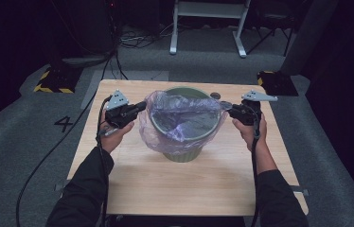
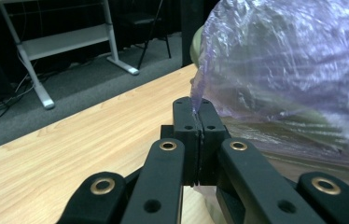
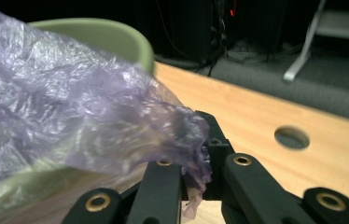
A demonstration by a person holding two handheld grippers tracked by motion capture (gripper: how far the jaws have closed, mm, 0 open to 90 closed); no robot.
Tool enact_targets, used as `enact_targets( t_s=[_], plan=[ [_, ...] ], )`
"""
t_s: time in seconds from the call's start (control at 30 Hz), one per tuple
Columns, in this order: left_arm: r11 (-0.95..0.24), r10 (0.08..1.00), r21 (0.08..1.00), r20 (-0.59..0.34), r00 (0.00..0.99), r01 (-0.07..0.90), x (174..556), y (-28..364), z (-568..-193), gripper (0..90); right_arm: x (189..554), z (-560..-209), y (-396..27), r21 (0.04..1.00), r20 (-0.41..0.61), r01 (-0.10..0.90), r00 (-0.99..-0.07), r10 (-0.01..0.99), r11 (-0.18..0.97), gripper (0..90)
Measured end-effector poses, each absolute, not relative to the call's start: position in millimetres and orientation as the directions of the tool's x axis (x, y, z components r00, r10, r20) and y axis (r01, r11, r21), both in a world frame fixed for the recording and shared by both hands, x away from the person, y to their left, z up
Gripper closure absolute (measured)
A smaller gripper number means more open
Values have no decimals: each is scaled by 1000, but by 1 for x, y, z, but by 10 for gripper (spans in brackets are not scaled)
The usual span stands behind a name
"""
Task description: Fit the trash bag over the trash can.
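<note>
Crinkled purple plastic bag (image 1: 180,116) – ribbed green bin (image 1: 184,153), wooden table (image 1: 184,184)

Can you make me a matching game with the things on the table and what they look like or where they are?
Things:
1. bag
2. bin
3. left gripper
4. round hole

Descriptions:
A. green, standing in the middle of the table
B. cut into the wooden tabletop
C. thin, purple, see-through, draped over a rim
D. black jaws pinched on one edge of the plastic

Pairs: 1-C, 2-A, 3-D, 4-B
</note>
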State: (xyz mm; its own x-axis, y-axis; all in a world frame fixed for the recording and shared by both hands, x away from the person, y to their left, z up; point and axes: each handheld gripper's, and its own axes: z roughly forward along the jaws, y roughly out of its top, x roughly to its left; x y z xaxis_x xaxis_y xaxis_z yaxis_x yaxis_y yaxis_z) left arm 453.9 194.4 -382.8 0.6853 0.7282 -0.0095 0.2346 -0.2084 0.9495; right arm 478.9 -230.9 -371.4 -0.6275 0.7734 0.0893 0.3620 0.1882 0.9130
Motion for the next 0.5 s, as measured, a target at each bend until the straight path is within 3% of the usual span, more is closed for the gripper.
enact_targets(
  t_s=[0.1, 0.33, 0.5],
  plan=[
    [-181, 731, 947, -50, 680, 264, 464, 193, -391, 893, 490, -384, -229, 897, 176, 423, -607, 775, 127, 880],
    [-146, 747, 928, -123, 653, 342, 482, 185, -412, 893, 506, -404, -227, 864, 259, 498, -565, 784, 74, 870],
    [-198, 744, 909, -104, 660, 367, 487, 177, -420, 893, 512, -418, -228, 842, 276, 534, -546, 791, 74, 869]
  ],
)
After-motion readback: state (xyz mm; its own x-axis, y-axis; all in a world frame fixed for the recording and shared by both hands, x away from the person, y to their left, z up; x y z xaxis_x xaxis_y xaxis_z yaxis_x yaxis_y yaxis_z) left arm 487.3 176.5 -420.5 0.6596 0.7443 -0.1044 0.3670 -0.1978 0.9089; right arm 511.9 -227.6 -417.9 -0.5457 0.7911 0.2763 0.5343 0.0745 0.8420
